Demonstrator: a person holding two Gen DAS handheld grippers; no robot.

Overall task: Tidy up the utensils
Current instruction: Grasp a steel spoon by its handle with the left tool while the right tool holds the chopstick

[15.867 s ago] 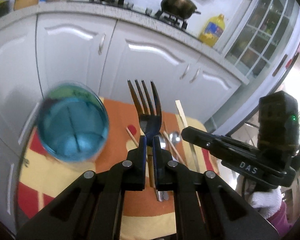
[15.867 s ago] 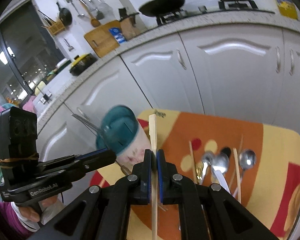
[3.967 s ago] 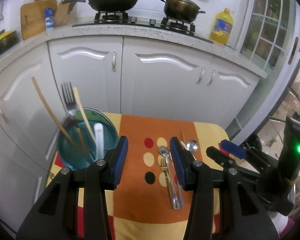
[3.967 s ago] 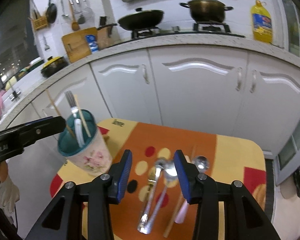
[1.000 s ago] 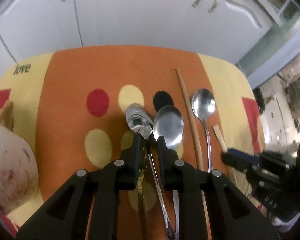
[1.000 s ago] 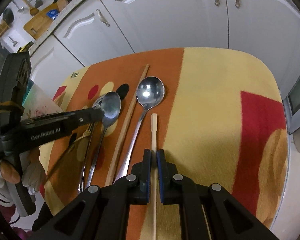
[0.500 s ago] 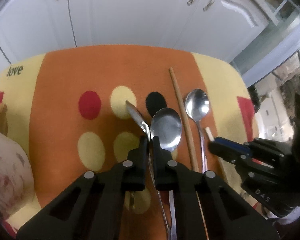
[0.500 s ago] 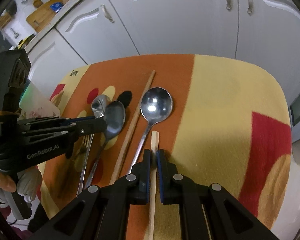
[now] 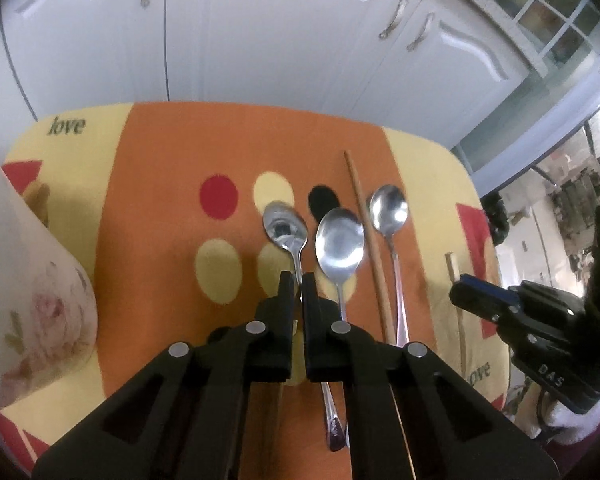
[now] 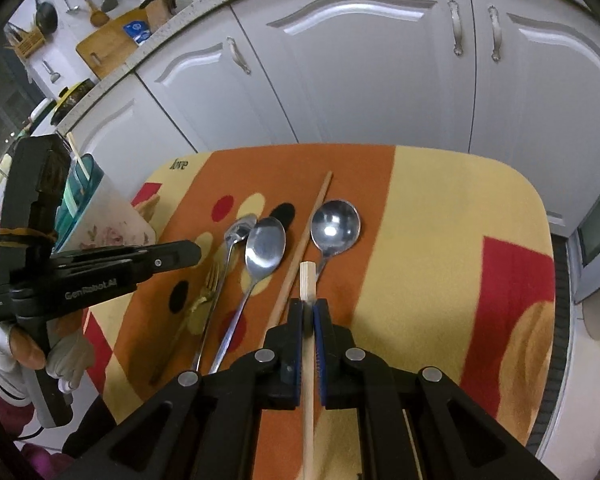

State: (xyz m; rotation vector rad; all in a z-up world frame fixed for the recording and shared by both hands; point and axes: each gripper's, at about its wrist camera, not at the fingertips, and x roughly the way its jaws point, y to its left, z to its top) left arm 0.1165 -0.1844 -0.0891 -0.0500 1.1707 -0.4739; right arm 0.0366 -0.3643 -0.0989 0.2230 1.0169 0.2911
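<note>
While the left claw (image 9: 298, 280) is pinched on the neck of a thin spoon (image 9: 285, 224) at frame centre, bowl just beyond the tips, expect slick, stiff, light steel; grip low on the neck.

Right-wrist view: right claw (image 10: 310, 306) clamped on a pale chopstick (image 10: 308, 280), lower centre, tip poking past. Light, rigid wood; may pivot.

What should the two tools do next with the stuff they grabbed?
Probably lift both straight up, then carry them left to the cup. The left tool is shut on a spoon, and the right tool is shut on a chopstick, and other utensils lie close beside them on the mat.
</note>
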